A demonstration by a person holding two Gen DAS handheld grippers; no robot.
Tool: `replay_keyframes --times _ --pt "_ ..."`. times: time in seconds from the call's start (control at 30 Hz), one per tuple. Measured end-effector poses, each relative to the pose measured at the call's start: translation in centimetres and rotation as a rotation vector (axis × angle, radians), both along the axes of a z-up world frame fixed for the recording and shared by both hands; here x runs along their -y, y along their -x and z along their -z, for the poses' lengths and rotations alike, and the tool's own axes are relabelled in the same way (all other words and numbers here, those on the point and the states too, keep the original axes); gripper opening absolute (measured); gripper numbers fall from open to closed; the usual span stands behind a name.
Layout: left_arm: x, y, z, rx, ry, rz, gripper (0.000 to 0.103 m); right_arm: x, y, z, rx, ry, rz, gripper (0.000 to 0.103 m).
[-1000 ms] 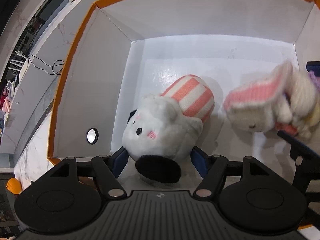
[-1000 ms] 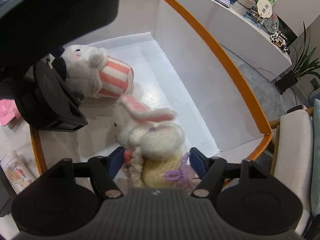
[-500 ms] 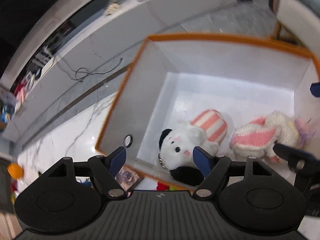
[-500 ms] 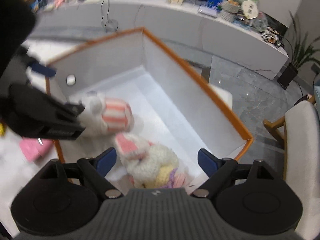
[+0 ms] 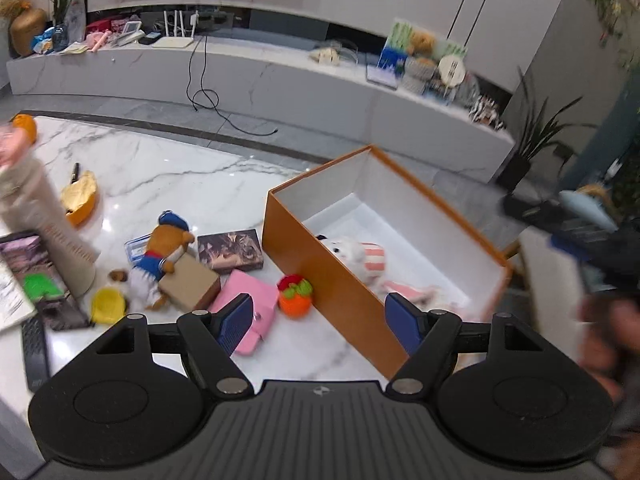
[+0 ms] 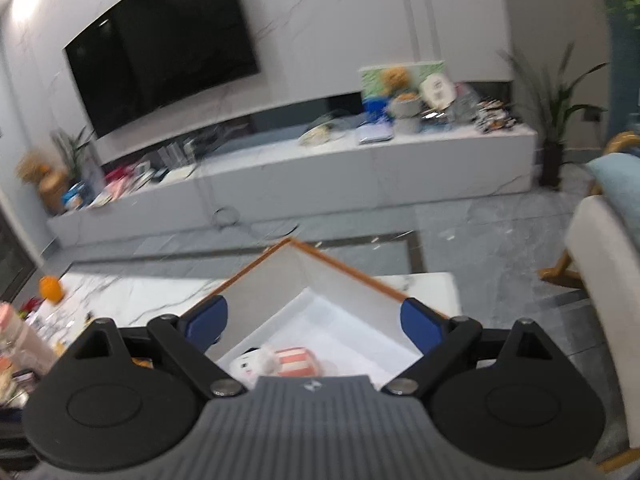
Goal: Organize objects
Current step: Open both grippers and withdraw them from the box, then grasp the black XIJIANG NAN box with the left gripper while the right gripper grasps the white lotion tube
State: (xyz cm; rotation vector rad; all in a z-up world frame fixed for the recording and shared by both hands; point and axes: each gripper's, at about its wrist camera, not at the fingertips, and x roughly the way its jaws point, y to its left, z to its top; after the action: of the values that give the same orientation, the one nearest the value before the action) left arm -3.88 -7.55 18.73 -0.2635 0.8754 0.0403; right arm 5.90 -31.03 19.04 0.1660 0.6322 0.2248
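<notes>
An orange box (image 5: 320, 276) with a white inside stands on the marble table. In it lie a white panda plush with a pink-striped body (image 5: 356, 254) and a pink-eared bunny plush (image 5: 412, 292). My left gripper (image 5: 320, 316) hangs open above the table, in front of the box's near wall, with nothing between its fingers. My right gripper (image 6: 312, 320) is high over the box (image 6: 260, 280); its jaws are opening and hold nothing. Only the panda plush (image 6: 276, 360) shows below it. A blurred dark shape at the right of the left wrist view may be the right gripper.
Left of the box lie a knitted orange fruit (image 5: 295, 296), a pink pouch (image 5: 250, 300), a sailor bear plush (image 5: 160, 264) on a brown carton (image 5: 188, 280), a dark flat box (image 5: 230, 250) and a yellow toy (image 5: 106, 304). A tall tube (image 5: 44, 232) stands far left. A white chair (image 6: 600, 300) is at the right.
Both grippers have risen out of the box and rolled. The right one let go of the bunny plush, which now lies in the box beside the panda plush.
</notes>
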Motion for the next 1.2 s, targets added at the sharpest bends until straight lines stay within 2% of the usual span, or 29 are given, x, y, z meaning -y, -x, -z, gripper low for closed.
replay_keyframes --times 0.1,0.17,0.27,0.43,0.6,0.7,0.77,0.83,0.97,1.03,1.1,1.2 --pt "0.0 3.6 -2.3 0.047 0.025 -0.006 0.087 0.3 1.3 1.6 -0.012 -0.018 0.044 0.094" --pt "-0.1 4.6 -2.8 0.056 0.075 0.025 0.087 0.3 1.6 2.4 -0.034 -0.03 0.05 0.094" --pt "-0.6 5.5 -3.3 0.077 0.159 0.039 0.087 -0.5 2.6 2.5 -0.023 0.005 0.026 0.094" --pt "-1.8 5.2 -2.8 0.084 0.209 0.057 0.087 -3.6 4.6 3.7 -0.046 0.05 -0.12 0.094" --pt "-3.3 5.4 -1.0 0.07 0.244 0.013 0.084 -8.1 6.0 5.1 -0.048 0.16 -0.29 0.094" --pt "-3.0 5.4 -0.1 0.07 0.211 0.043 0.085 -9.5 6.3 6.3 -0.067 0.209 -0.347 0.094" --pt "-2.9 4.6 1.5 0.018 0.179 0.068 0.085 -10.0 6.2 7.4 -0.101 0.248 -0.388 0.094" --pt "-3.8 3.8 4.1 -0.024 0.155 0.041 0.085 -10.4 6.1 8.5 -0.124 0.292 -0.408 0.094" --pt "-4.9 2.4 10.1 -0.127 -0.016 -0.023 0.085 -10.6 6.5 10.6 -0.163 0.32 -0.464 0.093" --pt "-5.0 2.1 13.1 -0.183 -0.082 -0.013 0.085 -11.0 6.8 11.5 -0.17 0.367 -0.494 0.093" --pt "-4.8 2.2 15.7 -0.227 -0.114 0.008 0.084 -11.5 7.0 12.6 -0.162 0.429 -0.533 0.093" --pt "-3.7 2.4 18.0 -0.264 -0.134 0.061 0.083 -11.8 7.4 14.2 -0.16 0.501 -0.612 0.084"
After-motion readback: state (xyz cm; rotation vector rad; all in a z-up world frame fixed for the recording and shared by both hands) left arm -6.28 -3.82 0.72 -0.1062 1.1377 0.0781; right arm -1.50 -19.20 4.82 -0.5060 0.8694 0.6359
